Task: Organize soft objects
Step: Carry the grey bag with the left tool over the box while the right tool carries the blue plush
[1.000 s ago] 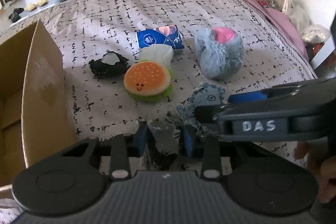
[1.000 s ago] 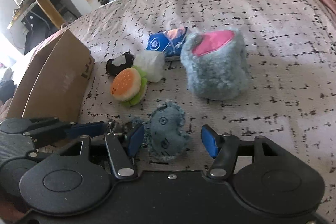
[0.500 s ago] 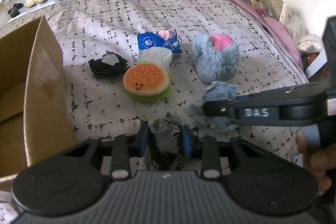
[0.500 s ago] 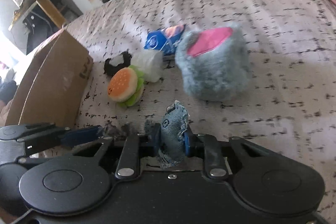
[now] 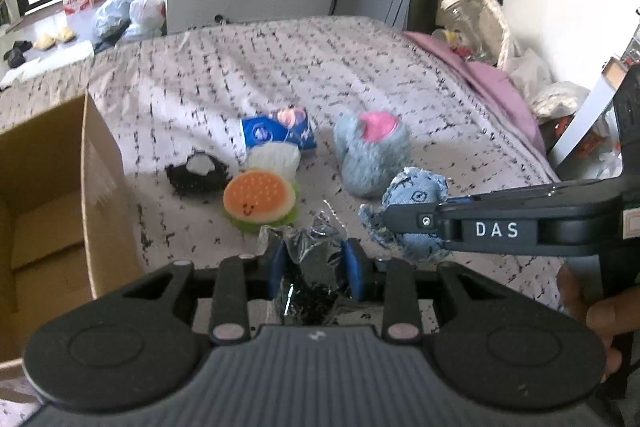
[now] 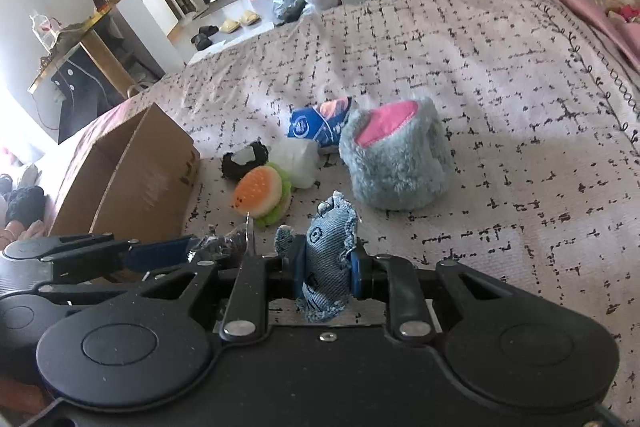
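The bed wears a matt woven cloth, pale with rough black flecks. The box is plain brown cardboard, dull and smooth. The grey toy is shaggy plush with a smooth pink cloth patch. The burger looks like soft matt foam or plush; which, I cannot tell. The denim toy is frayed blue cloth. The wrapped bundle is crinkled glossy clear film over something dark. The pack is shiny printed plastic. Both grippers, left and right, are matt black plastic with blue pads.
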A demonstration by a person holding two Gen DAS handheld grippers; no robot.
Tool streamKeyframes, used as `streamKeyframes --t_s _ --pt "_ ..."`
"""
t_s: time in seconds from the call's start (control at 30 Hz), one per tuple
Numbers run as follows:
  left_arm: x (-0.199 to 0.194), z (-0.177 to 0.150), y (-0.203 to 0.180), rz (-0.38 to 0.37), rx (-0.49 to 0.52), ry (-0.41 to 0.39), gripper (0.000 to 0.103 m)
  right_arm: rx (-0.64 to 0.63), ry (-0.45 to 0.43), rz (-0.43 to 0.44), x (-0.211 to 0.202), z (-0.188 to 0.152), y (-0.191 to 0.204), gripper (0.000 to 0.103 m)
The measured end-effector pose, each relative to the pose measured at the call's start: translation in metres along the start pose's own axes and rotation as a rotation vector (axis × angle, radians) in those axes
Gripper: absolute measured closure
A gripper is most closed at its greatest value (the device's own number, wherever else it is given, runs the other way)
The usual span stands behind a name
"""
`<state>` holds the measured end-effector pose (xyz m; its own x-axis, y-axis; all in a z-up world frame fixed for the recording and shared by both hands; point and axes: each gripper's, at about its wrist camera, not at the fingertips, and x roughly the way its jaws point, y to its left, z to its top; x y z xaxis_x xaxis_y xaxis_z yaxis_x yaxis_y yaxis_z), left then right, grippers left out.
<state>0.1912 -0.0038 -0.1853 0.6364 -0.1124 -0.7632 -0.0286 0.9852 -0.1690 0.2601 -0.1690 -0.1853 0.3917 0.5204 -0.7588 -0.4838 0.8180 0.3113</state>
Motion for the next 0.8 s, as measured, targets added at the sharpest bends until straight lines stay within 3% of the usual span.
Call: streamKeyframes --t_s 0.5,0.8 --pt "-0.051 0.027 0.013 0.042 0.038 -0.115 0.072 -0.099 -0.143 -0.124 -0.027 0.022 0.053 0.081" --pt "-0.082 0.039 0.033 0.06 0.056 -0.153 0.072 -0.14 -0.163 -0.154 -0.029 0.028 0.078 0.081"
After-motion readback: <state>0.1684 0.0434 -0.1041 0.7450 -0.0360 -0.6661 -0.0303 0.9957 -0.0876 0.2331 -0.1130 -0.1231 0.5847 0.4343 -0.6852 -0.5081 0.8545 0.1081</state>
